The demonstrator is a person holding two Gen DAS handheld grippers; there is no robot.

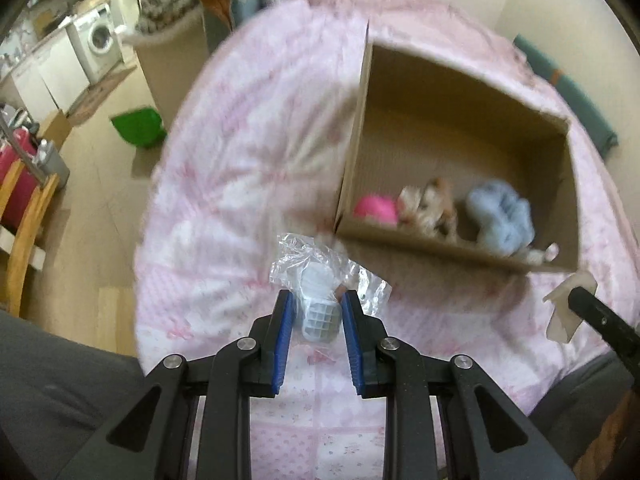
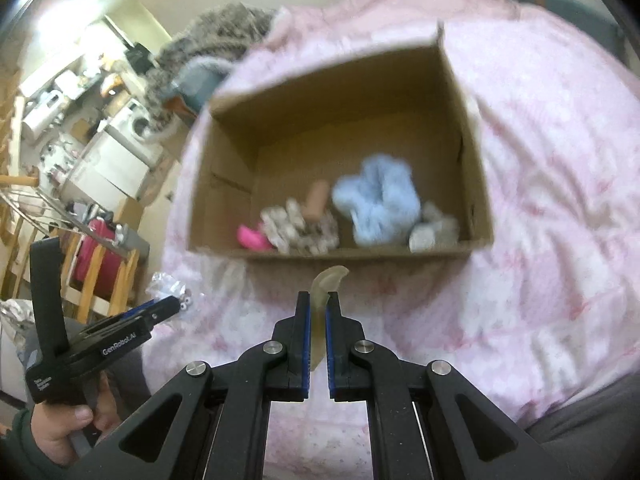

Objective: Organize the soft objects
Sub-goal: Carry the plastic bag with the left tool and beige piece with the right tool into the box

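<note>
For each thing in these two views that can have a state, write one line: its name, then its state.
Left gripper: shut on a white item in clear plastic wrap.
Right gripper: shut on a thin translucent piece.
Cardboard box: open, on the pink bedspread.
Blue fluffy toy: inside the box.
Pink ball: inside the box.

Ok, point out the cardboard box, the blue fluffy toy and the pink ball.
cardboard box (image 2: 476, 184), right wrist view, on its right inner wall.
blue fluffy toy (image 2: 378, 204), right wrist view, on the middle of its fur.
pink ball (image 1: 376, 208), left wrist view, on its rounded top.
</note>
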